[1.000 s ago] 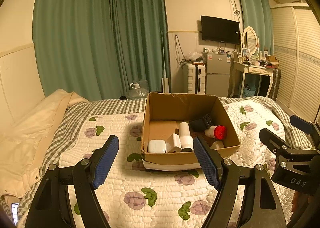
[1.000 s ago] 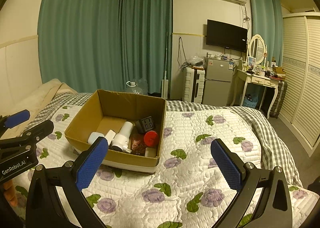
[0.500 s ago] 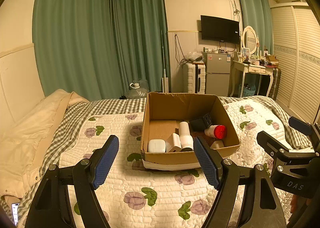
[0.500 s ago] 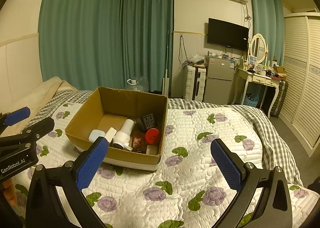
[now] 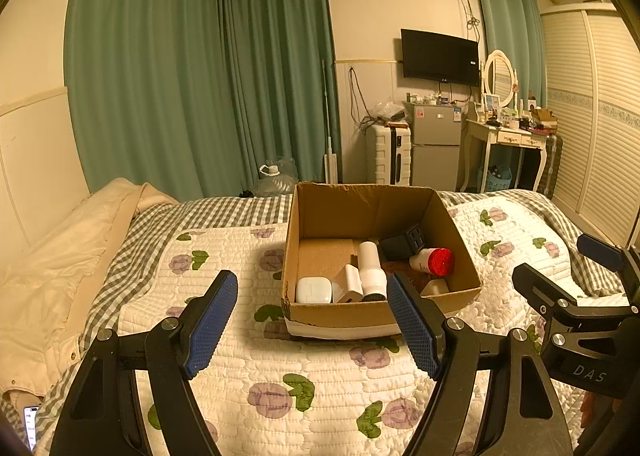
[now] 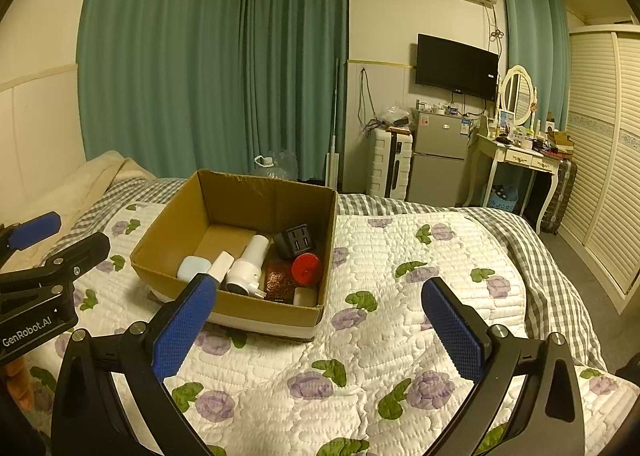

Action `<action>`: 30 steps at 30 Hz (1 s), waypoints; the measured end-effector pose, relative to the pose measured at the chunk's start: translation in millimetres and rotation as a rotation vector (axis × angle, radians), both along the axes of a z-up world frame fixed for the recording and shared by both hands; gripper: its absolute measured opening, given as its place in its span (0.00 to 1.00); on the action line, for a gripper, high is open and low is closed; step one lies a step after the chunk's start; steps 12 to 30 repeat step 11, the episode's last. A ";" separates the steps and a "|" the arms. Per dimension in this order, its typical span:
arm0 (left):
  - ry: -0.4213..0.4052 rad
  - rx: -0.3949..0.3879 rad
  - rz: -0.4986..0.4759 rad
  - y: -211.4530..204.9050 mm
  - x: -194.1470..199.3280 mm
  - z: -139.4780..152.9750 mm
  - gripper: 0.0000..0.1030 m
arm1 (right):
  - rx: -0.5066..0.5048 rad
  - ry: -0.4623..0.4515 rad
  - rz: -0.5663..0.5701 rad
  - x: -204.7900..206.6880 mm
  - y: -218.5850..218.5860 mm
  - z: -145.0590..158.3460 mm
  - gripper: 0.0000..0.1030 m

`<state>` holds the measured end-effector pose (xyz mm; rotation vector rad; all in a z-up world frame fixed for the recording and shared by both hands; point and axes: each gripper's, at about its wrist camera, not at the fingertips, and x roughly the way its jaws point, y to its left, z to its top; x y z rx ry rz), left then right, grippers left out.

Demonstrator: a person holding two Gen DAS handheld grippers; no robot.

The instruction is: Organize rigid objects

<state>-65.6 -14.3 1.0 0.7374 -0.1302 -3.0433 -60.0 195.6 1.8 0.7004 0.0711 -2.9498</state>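
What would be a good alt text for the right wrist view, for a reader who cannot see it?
An open cardboard box sits on a floral quilt, holding a white case, a white tube, a black charger and a red-capped bottle. The right gripper hovers open in front; the left gripper shows at the left edge.

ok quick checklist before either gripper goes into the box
1. Left gripper open and empty: ok, jaws wide apart.
2. Right gripper open and empty: ok, nothing between the jaws.
3. Box top open, steady on the quilt: ok, no flaps in the way.
4. Items reachable: ok, white case, white bottle, black block and red-capped bottle lie exposed.
5. Room to grasp one item: not ok, they are crowded together.
6. Grippers apart from each other: ok.
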 end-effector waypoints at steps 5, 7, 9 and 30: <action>-0.002 -0.003 0.000 -0.9 -0.5 -2.7 0.77 | 0.001 -0.006 0.000 -0.4 -0.9 -2.2 1.00; -0.004 -0.002 -0.003 -1.4 -0.6 -4.6 0.77 | 0.001 -0.006 -0.001 -0.6 -0.9 -2.2 1.00; -0.004 -0.001 -0.002 -2.0 -0.7 -5.5 0.77 | 0.001 -0.006 -0.001 -0.6 -0.7 -2.2 1.00; -0.006 -0.001 -0.004 -2.1 -0.8 -5.5 0.77 | 0.000 -0.006 -0.002 -0.7 -0.9 -2.1 1.00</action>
